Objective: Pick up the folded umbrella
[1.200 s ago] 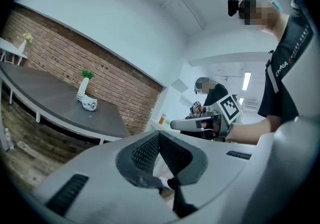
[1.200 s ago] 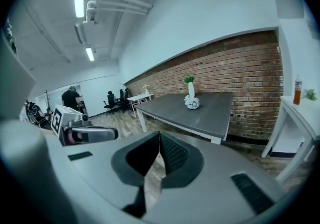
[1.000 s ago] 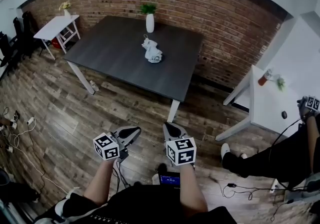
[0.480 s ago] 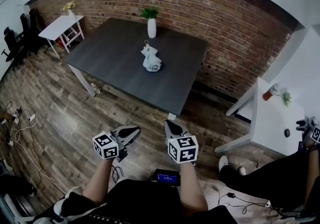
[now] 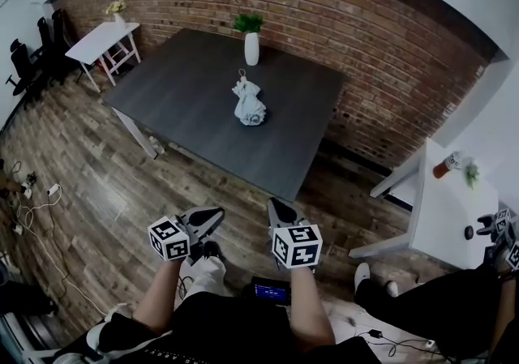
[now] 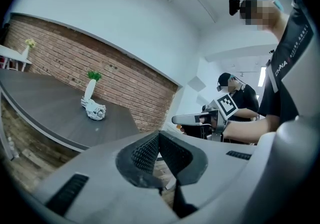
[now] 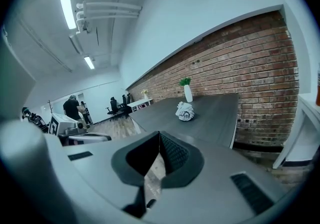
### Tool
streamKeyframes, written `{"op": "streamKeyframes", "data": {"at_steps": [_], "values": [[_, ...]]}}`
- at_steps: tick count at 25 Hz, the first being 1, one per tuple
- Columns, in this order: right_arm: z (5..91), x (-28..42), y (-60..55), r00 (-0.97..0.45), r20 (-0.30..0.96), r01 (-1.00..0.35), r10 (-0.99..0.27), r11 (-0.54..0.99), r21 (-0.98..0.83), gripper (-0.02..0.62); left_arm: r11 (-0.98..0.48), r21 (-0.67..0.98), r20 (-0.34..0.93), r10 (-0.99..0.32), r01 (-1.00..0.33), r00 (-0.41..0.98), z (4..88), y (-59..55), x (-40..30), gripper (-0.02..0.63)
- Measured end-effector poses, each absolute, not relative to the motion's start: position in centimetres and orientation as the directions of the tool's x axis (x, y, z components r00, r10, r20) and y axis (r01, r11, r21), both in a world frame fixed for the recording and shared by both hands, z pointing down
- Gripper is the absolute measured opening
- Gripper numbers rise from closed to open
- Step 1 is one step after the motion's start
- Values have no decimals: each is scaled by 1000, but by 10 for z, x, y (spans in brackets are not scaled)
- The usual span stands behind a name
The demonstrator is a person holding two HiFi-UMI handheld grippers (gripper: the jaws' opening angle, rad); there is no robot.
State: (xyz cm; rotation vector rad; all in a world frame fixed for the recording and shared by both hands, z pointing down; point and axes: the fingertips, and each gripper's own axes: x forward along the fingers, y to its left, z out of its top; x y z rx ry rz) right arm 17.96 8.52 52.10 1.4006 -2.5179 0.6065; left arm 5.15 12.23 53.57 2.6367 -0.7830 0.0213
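The folded umbrella (image 5: 249,103) is a pale grey-white bundle lying near the middle of a dark grey table (image 5: 178,87). It also shows small in the left gripper view (image 6: 94,111) and the right gripper view (image 7: 185,112). My left gripper (image 5: 212,215) and right gripper (image 5: 278,210) hang side by side over the wooden floor, short of the table's near edge and well apart from the umbrella. Both are shut with nothing between the jaws (image 6: 159,138) (image 7: 159,140).
A white vase with a green plant (image 5: 251,46) stands behind the umbrella. A brick wall (image 5: 365,38) runs behind the table. A small white table (image 5: 97,40) stands far left, another (image 5: 446,212) with an orange bottle (image 5: 447,166) at right. Cables (image 5: 32,208) lie on the floor. Another person (image 5: 454,314) stands at right.
The table and umbrella sit lower and closer in the head view: I have moved toward them. Both grippers stay shut, side by side.
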Motion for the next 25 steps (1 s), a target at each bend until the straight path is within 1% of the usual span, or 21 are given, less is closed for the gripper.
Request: {"op": "streamKeyframes", "data": {"at_steps": [5, 12, 17, 25], "values": [[523, 174, 50, -502, 369, -864, -782, 439, -246, 11, -782, 368, 109, -501, -503, 858, 542, 82, 42, 2], [506, 144, -17, -453, 361, -890, -815, 391, -234, 11, -817, 354, 96, -452, -455, 887, 528, 11, 14, 2], [496, 114, -56, -421, 355, -906, -835, 363, -219, 11, -836, 334, 93, -430, -435, 898, 520, -30, -19, 2], [497, 63, -96, -392, 367, -919, -843, 341, -199, 11, -832, 357, 98, -420, -426, 902, 530, -76, -74, 2]]}}
